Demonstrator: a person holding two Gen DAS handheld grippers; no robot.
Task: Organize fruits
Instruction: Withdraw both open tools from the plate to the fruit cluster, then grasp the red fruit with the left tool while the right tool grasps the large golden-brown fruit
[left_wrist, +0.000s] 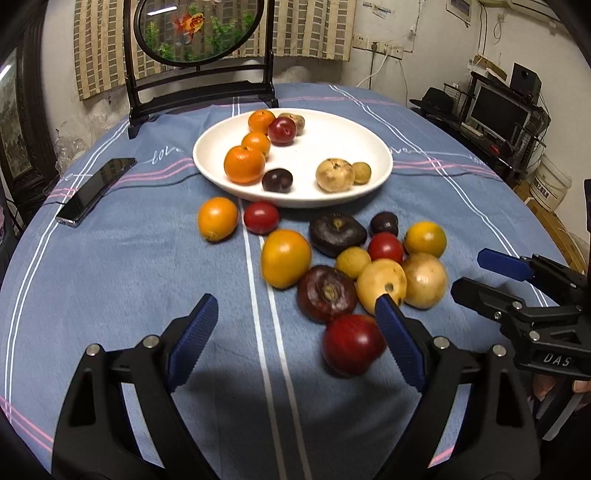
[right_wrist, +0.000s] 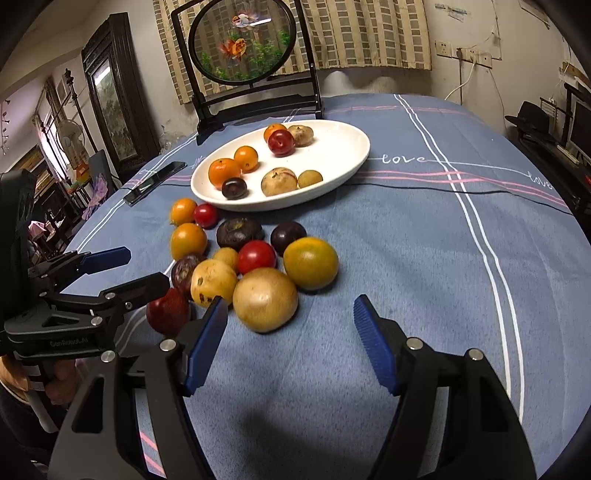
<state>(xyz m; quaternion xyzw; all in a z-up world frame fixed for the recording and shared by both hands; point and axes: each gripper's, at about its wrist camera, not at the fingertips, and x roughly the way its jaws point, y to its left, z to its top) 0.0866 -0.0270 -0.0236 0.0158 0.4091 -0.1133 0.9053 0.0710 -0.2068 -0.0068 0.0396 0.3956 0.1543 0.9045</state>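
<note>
On my desk (left_wrist: 110, 277) a white plate (left_wrist: 369, 136) holds three oranges (left_wrist: 243, 164), two plums (left_wrist: 282, 130) and three tan fruits (left_wrist: 334, 174). In front of it lies a loose cluster (right_wrist: 255, 258): orange, red, dark purple and yellow-tan fruits, most touching one another.

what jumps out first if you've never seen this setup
A heap of loose round fruits, orange, red, yellow and dark purple, lies on the blue striped tablecloth. Behind it sits a white oval plate already holding several fruits. Farther back stands a black-framed round goldfish screen.
</note>
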